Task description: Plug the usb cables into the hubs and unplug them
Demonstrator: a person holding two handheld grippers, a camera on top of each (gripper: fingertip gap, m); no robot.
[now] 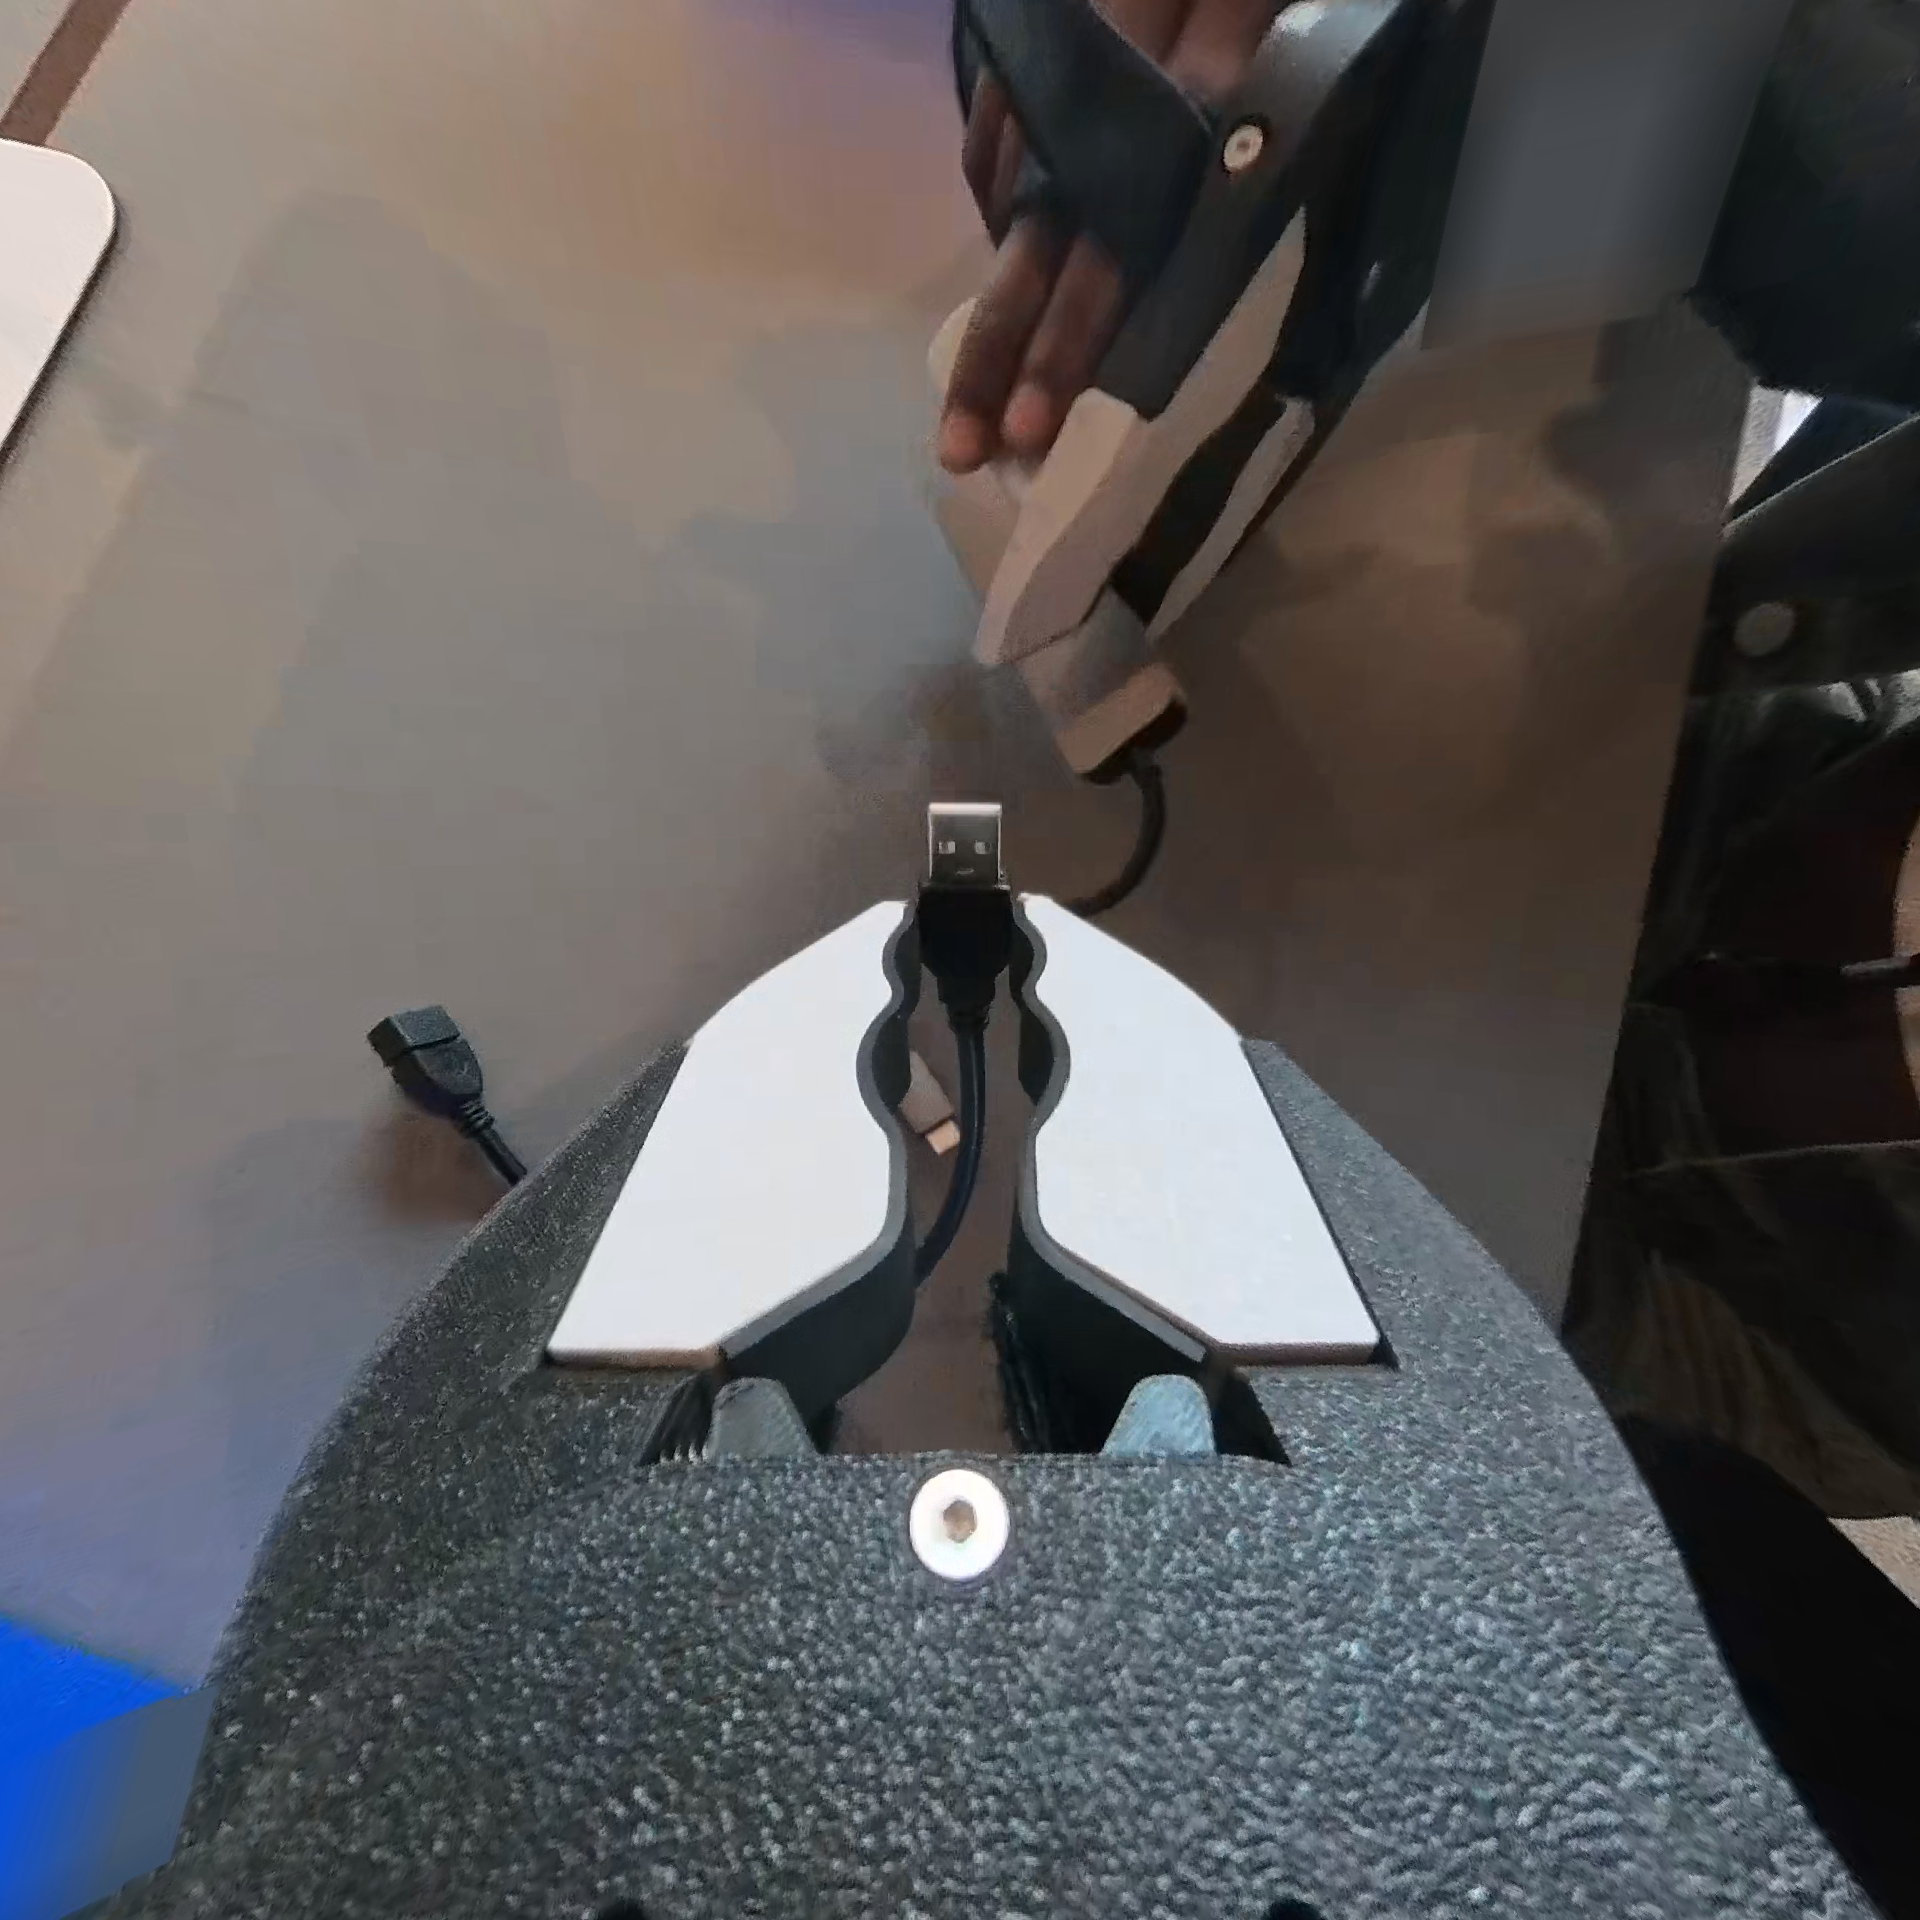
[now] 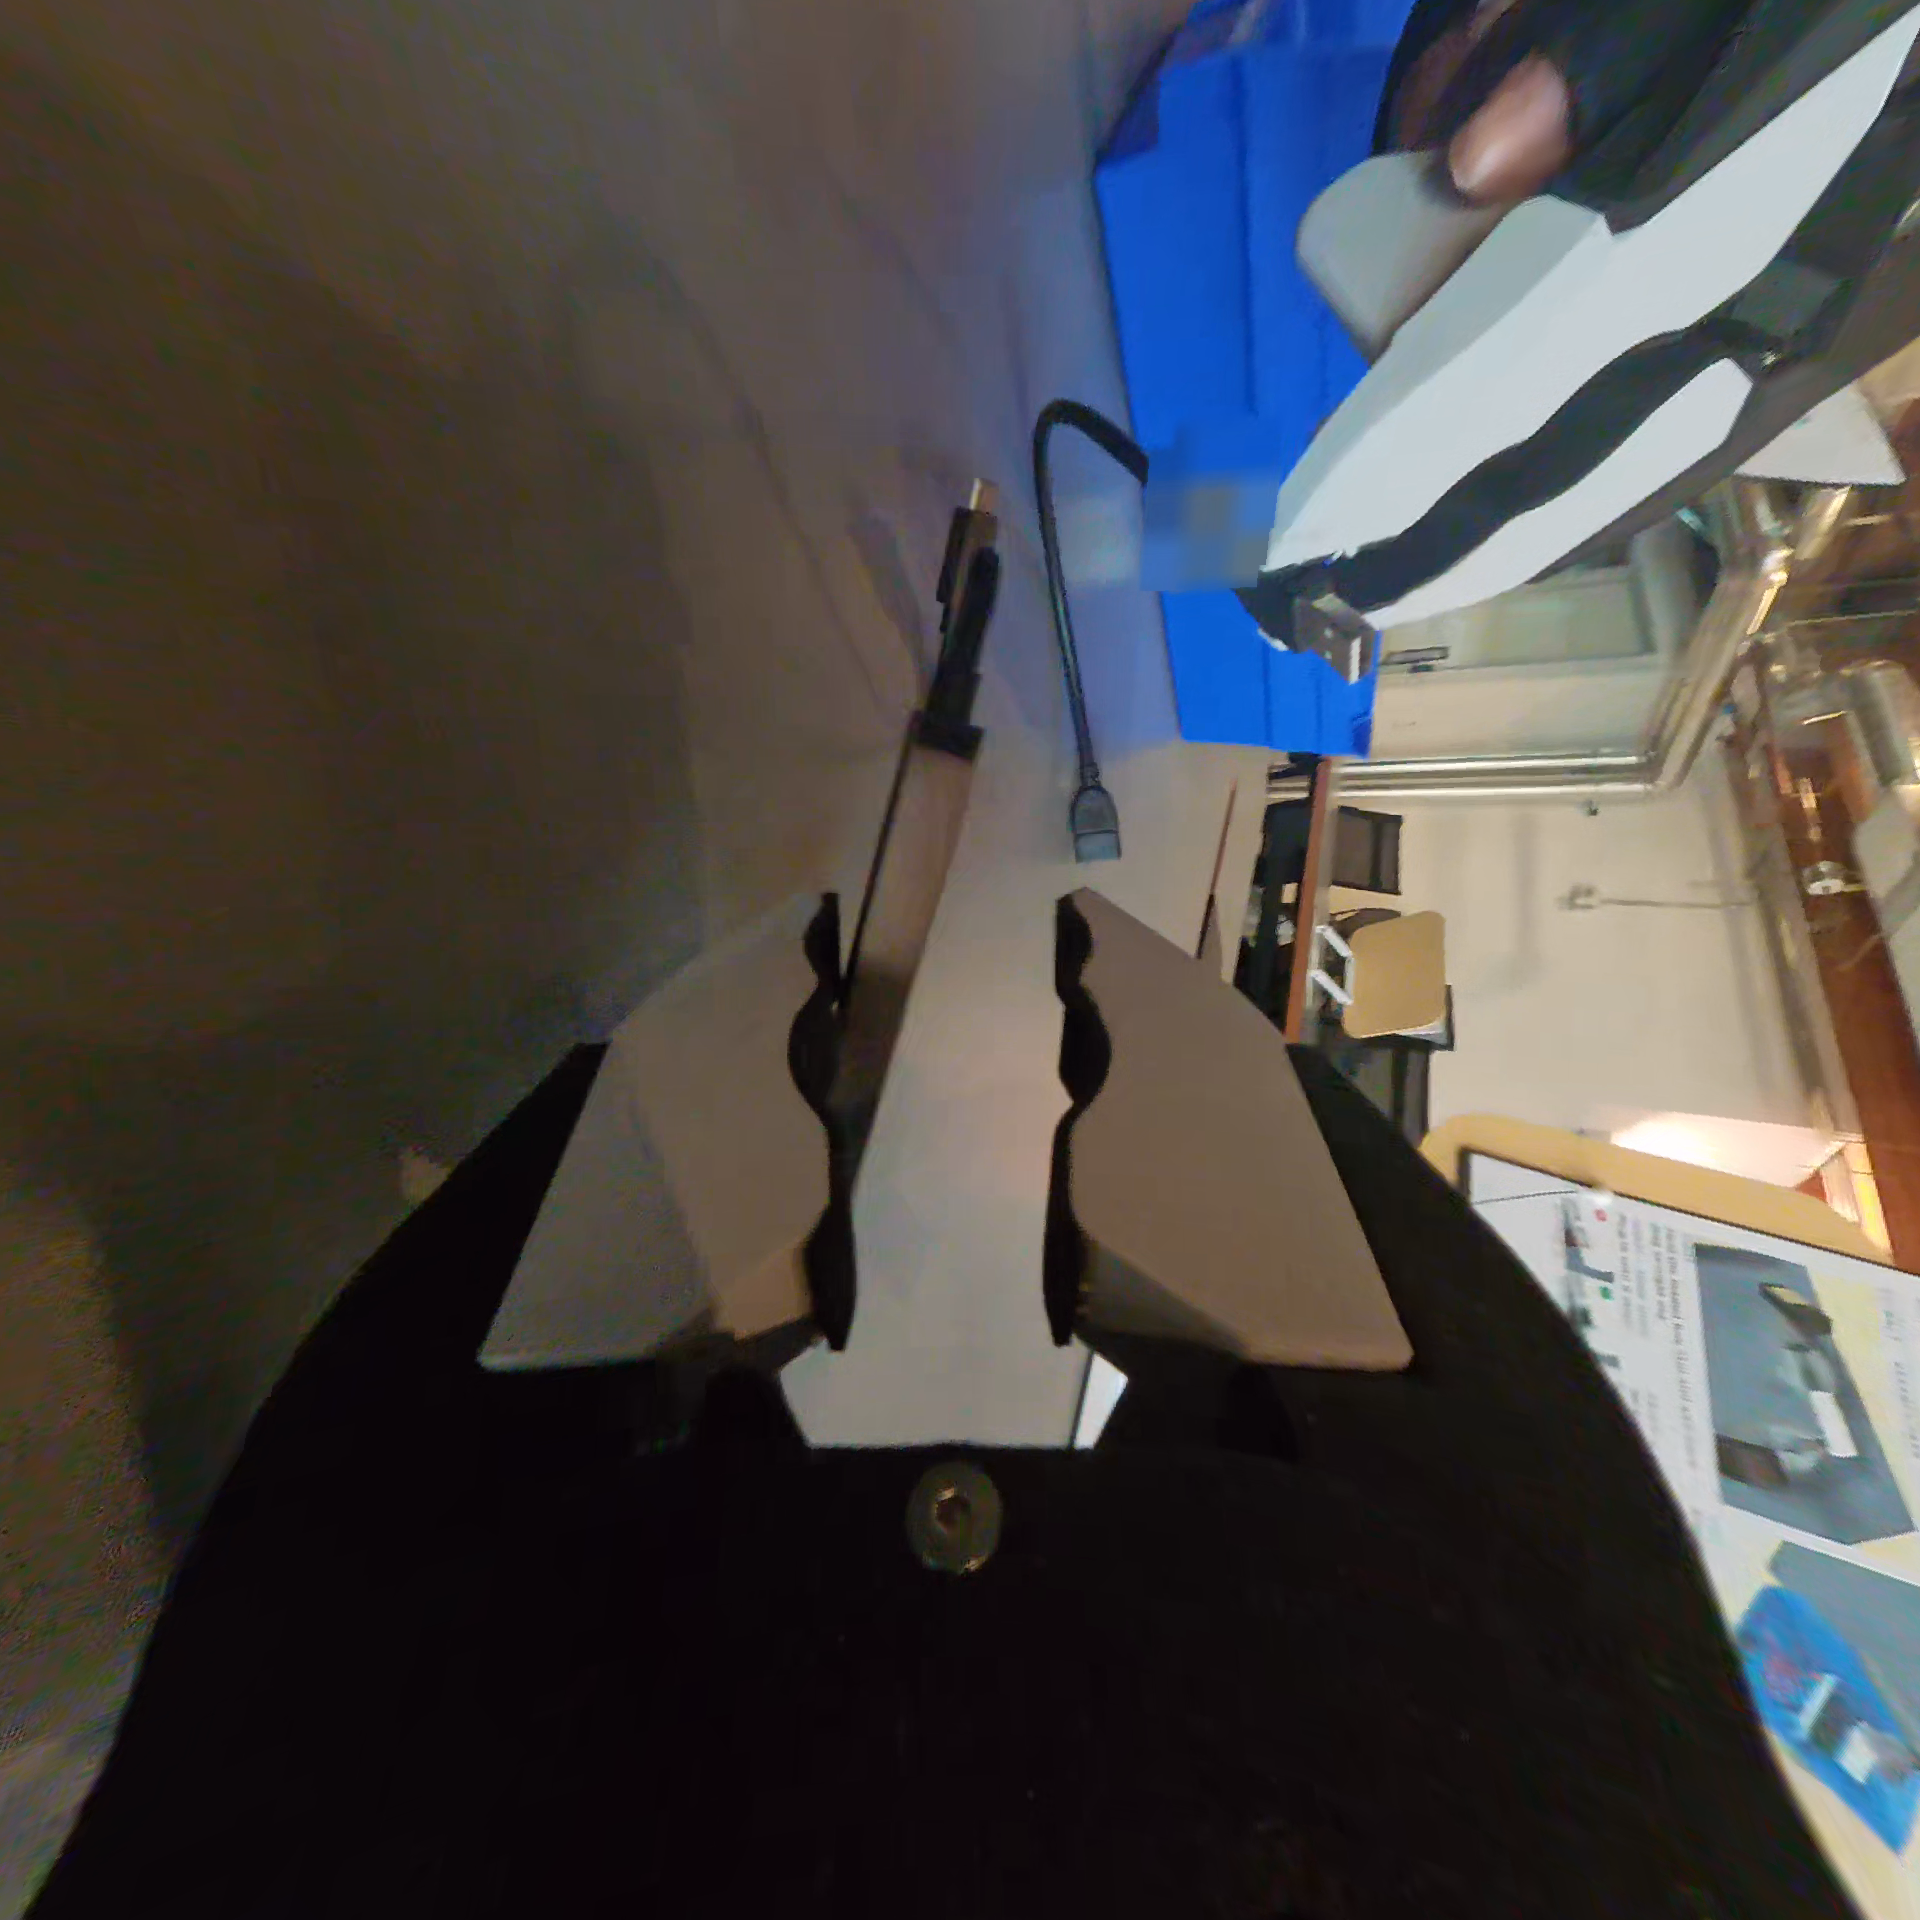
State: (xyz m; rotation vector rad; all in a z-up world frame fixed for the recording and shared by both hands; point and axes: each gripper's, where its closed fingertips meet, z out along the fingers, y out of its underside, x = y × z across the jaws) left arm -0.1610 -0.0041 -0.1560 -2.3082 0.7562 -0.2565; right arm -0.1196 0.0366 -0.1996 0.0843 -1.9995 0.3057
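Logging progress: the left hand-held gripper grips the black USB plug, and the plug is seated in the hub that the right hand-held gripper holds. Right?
Not seated. The left wrist view shows the USB plug in the left hand-held gripper with its metal end bare, apart from the hub. The right hand-held gripper does hold the hub.
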